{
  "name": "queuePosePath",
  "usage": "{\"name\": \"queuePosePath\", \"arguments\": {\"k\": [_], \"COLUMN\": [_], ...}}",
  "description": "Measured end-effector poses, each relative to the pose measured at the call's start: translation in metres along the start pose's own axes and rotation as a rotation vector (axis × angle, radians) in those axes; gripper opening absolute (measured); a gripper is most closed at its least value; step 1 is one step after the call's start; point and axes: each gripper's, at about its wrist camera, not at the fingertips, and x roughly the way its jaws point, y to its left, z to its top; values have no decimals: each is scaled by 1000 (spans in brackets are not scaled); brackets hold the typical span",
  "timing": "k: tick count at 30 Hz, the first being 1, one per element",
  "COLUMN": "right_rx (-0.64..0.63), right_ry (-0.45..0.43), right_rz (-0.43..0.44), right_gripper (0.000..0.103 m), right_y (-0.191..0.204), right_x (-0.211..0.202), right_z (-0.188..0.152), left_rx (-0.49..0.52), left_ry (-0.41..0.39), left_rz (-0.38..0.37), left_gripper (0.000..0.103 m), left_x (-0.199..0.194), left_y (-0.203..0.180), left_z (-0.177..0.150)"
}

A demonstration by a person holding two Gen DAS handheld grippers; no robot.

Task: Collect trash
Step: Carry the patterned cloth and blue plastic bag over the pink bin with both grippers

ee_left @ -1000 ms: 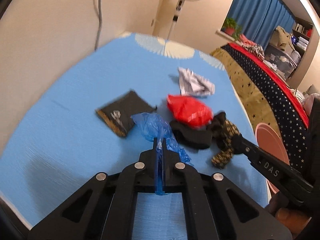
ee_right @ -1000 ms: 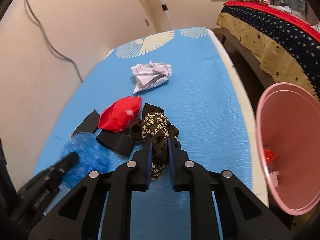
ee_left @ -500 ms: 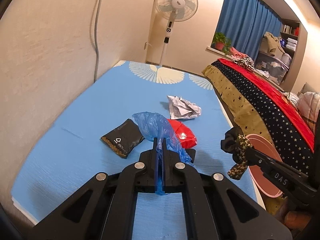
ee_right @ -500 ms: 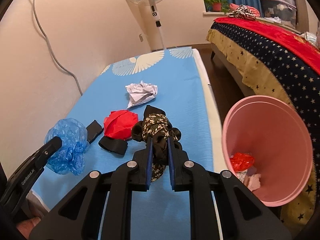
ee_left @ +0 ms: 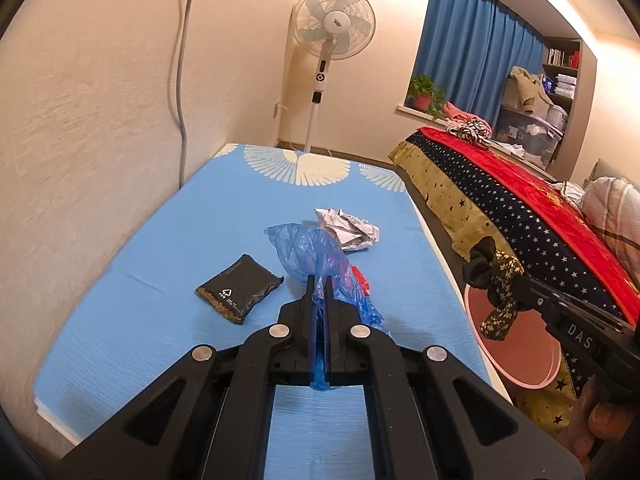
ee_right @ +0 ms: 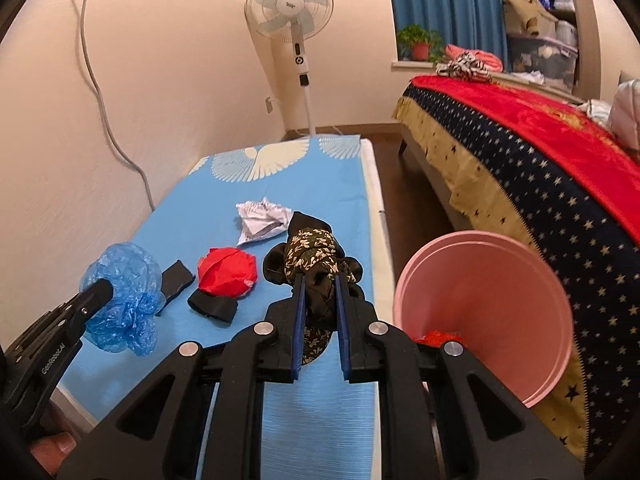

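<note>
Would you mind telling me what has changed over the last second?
Both grippers rose off the mat: the left gripper lifted the blue bag, and the right gripper carried the floral cloth toward the pink bin. Both stayed clamped. Paper, red wad and pouch stayed put.

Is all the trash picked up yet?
Not yet. Some red trash already sits in the pink bin. The left claw holds a blue plastic bag; the right claw holds a floral rag. Crumpled paper, a red wad and a black pouch remain.
</note>
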Motion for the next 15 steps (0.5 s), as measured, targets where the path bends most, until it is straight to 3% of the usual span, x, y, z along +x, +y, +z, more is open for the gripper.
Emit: {"name": "queuePosePath", "arguments": {"k": [15], "right_rx": [22], "right_ry": [-44], "right_rz": [-67], "right_gripper": [14], "right_y": [-17], "right_x": [-14], "right_z": [5], "left_rx": [1], "left_ry": [-21], "left_rz": [-45], "left_gripper": [2], "left_x": [-3], "left_y": [-25], "left_z": [3]}}
